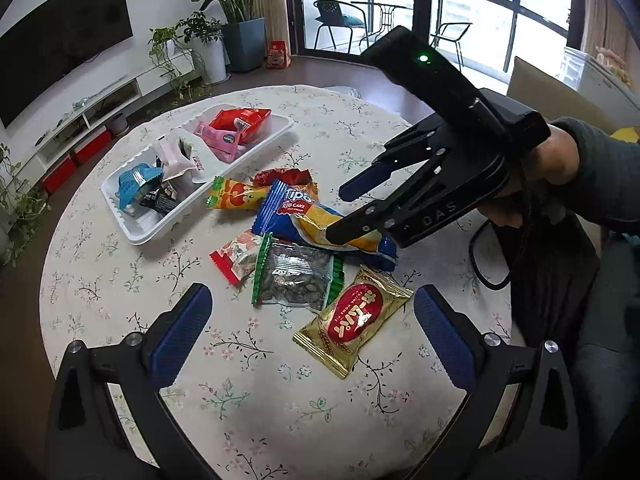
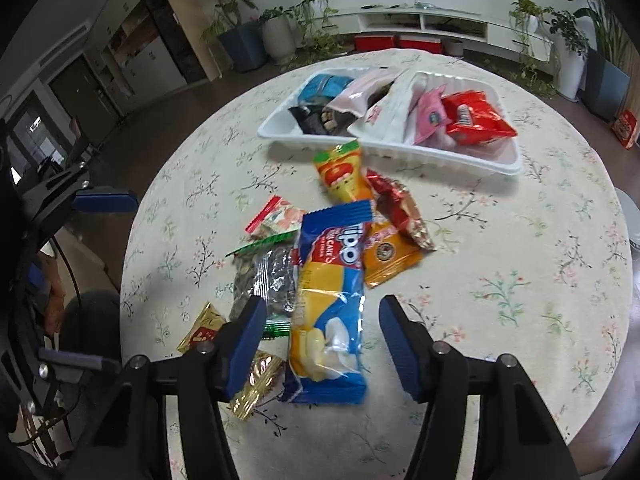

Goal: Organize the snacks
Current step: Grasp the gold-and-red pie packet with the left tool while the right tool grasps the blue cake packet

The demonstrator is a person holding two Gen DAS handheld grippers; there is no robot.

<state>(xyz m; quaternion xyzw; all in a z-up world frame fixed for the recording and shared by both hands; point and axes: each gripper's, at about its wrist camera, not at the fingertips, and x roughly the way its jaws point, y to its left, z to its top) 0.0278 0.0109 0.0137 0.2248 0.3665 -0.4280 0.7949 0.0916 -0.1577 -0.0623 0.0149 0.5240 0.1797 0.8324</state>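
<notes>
Several loose snacks lie in a heap mid-table: a blue Tipo roll cake packet point(image 1: 304, 216) point(image 2: 332, 280), a green-edged seed packet point(image 1: 296, 276) point(image 2: 264, 276), a gold packet with a red oval point(image 1: 356, 320), an orange-green packet point(image 1: 232, 196) point(image 2: 340, 172) and a red foil packet point(image 2: 400, 208). The white two-part tray point(image 1: 132, 236) point(image 2: 440, 160) holds blue, pink, white and red packets. My right gripper point(image 2: 322, 340) point(image 1: 342, 214) is open and straddles the Tipo packet without its pads touching it. Low over the table's near side, my left gripper point(image 1: 312, 336) point(image 2: 86, 280) stands wide open and empty.
The round table point(image 1: 100, 300) wears a floral cloth and its edge curves close on the left. A person's hand point(image 1: 560, 168) holds the right gripper, with a black cable point(image 1: 480, 260) hanging beside it. Potted plants and a TV shelf stand beyond the table.
</notes>
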